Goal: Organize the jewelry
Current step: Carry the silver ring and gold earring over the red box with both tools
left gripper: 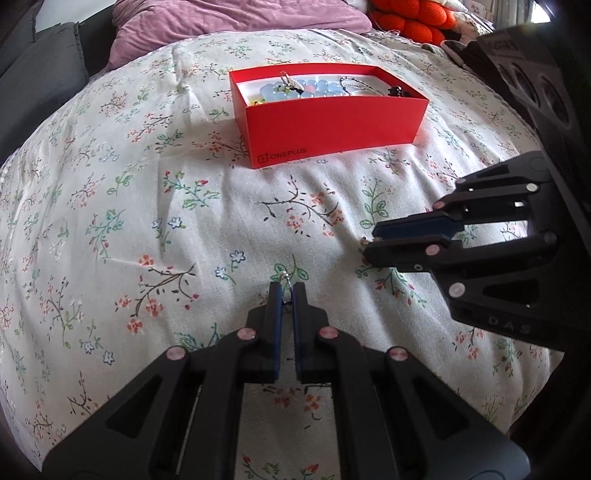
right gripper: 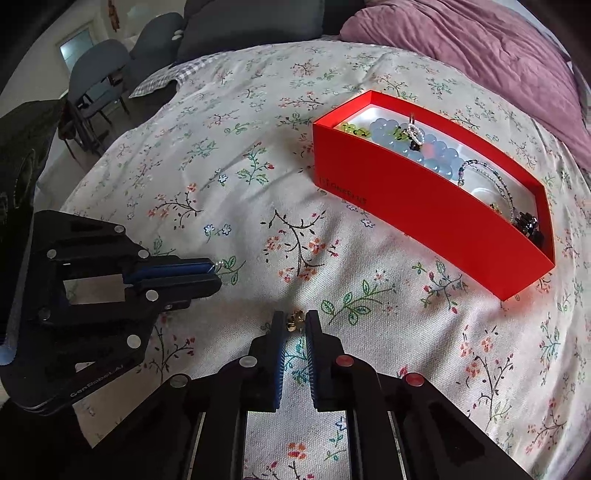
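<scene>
A red OnePlus box sits on the floral bedspread and holds blue beaded bracelets, a chain and dark pieces; it also shows in the right wrist view. My left gripper is nearly shut on a small silver ring at its fingertips, low over the cloth. My right gripper is nearly shut around a small gold earring. The right gripper shows in the left wrist view at the right, the left gripper in the right wrist view at the left.
The floral bedspread covers the bed. A purple blanket lies behind the box. An orange cushion sits at the far right. Grey chairs stand beyond the bed's left edge.
</scene>
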A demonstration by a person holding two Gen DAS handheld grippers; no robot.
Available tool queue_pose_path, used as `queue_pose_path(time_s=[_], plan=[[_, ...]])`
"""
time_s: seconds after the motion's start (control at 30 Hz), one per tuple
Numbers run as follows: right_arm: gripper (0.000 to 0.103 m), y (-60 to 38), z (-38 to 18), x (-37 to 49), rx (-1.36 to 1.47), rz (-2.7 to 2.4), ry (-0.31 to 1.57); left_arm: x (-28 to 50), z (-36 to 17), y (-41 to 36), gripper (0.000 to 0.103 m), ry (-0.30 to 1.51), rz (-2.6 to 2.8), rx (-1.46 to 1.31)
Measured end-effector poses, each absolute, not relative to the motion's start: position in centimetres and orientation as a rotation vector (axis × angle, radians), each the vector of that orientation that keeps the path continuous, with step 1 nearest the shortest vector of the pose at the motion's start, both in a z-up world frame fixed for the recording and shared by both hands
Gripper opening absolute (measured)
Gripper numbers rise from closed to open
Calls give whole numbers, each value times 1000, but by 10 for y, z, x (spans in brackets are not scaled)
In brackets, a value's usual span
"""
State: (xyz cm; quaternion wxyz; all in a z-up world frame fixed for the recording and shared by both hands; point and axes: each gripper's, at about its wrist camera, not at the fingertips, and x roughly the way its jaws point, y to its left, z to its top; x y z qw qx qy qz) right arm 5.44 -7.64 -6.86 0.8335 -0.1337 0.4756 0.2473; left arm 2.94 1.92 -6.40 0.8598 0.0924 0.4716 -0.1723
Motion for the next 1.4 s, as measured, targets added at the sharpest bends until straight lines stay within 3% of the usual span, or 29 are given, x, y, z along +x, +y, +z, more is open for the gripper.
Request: queue_pose_path(time_s=[0.6, 1.1, 1.4], plan=[[11, -110, -29, 59, -165, 391, 1031, 50, -27, -4, 6, 987, -287, 89], [11, -159, 26, 87, 5, 291, 915, 96, 24, -28, 6, 887, -262, -63], [11, -173, 30, 119, 93, 214, 894, 129, 21, -34, 6, 865, -189, -122]])
